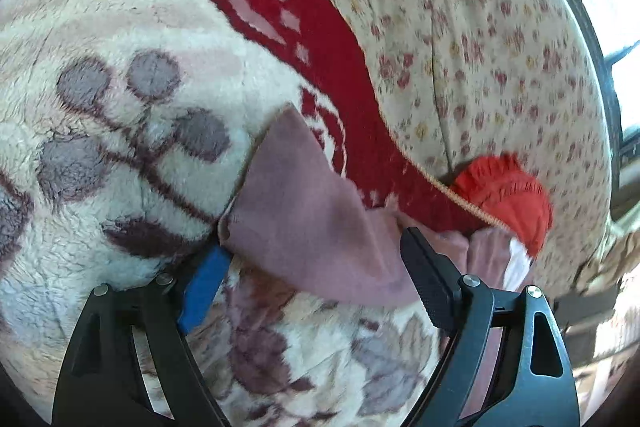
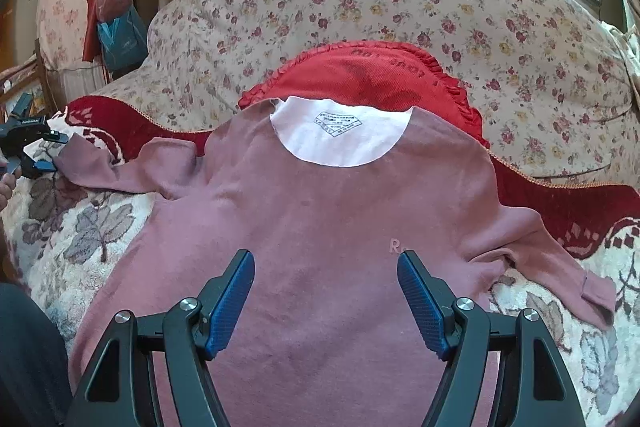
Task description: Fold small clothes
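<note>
Both grippers' fingers spread: left gripper [image 1: 316, 263] straddles pink shirt [image 2: 320, 227] sleeve unpinched, right gripper [image 2: 326, 291] empty; red cushion [image 2: 380, 75] behind.

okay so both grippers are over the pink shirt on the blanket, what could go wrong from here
The left gripper straddles the sleeve low against the fleece blanket, so it may pinch blanket along with the cloth. The pink shirt overlaps a red frilled garment at its collar; pulling the shirt could drag that along.

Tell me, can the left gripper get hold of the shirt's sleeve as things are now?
Probably yes. The left gripper already has the sleeve lying between its open fingers, and nothing covers it on the blanket.
</note>
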